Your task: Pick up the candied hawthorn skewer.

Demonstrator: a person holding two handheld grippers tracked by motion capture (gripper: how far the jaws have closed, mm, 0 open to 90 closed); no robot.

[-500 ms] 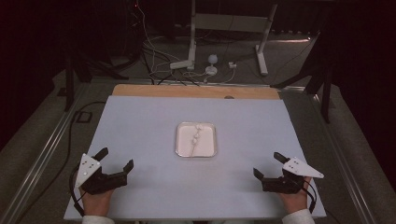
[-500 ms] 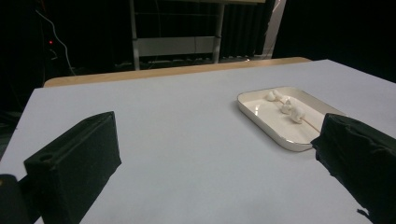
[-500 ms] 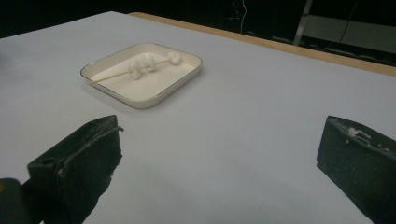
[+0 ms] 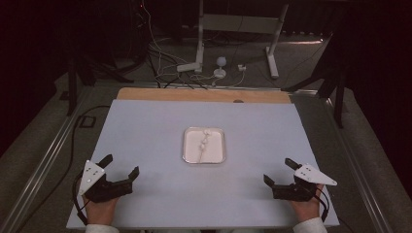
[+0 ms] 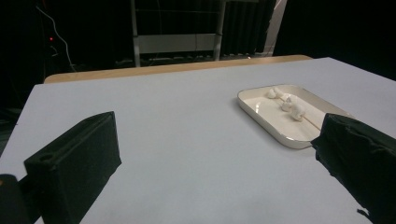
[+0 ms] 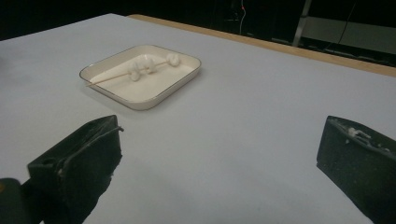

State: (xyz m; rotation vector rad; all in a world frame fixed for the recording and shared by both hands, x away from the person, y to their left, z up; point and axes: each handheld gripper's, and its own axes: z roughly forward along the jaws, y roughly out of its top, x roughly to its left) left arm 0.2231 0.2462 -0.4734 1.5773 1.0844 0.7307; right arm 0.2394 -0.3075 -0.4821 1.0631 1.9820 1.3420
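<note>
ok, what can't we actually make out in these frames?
- White lumps on the skewer in the tray: too small in the high view to tell what they are.
- Tray's near corner: covered by a jaw in the left gripper view.
- Room behind the table: too dark in every view.
- Person's forearms: cut off by the high view's bottom edge.

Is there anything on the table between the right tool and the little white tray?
No. In the right gripper view, only bare pale table lies between the open right tool and the white rectangular tray.

Cream tray [image 4: 217,156] with dark rim, white lumps [image 4: 204,141] on pale skewer [image 6: 109,78], pale lavender table cover [image 4: 145,131], black-jawed grippers.
</note>
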